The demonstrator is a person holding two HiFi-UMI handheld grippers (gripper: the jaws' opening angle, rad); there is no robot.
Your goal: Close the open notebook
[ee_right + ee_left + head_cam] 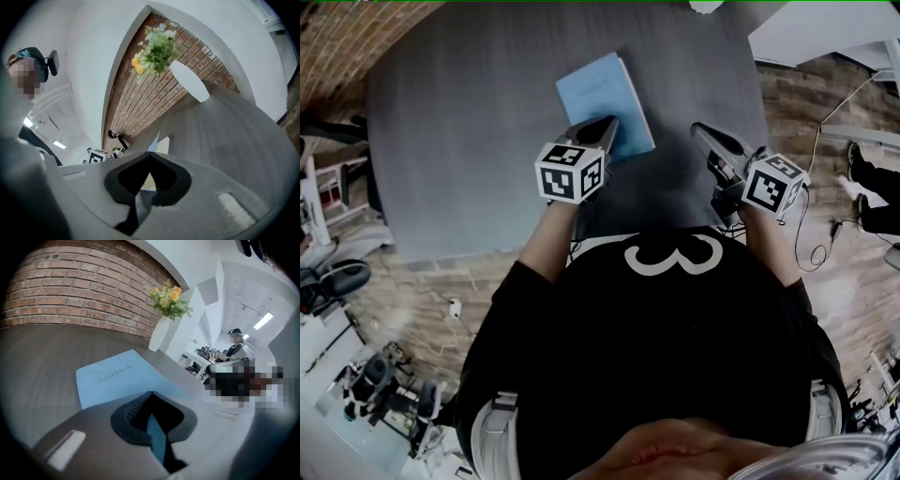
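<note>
One light-blue notebook (602,98) lying shut, cover up | left tool (609,123) clenched, empty | right tool (699,130) clenched, empty

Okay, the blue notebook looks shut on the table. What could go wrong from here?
The left hand-held gripper, jaws together, sits over the near edge of the notebook; pulling away carelessly could drag it or flip the cover open. A forward sweep might also nudge the tall vase standing farther back on the table.
</note>
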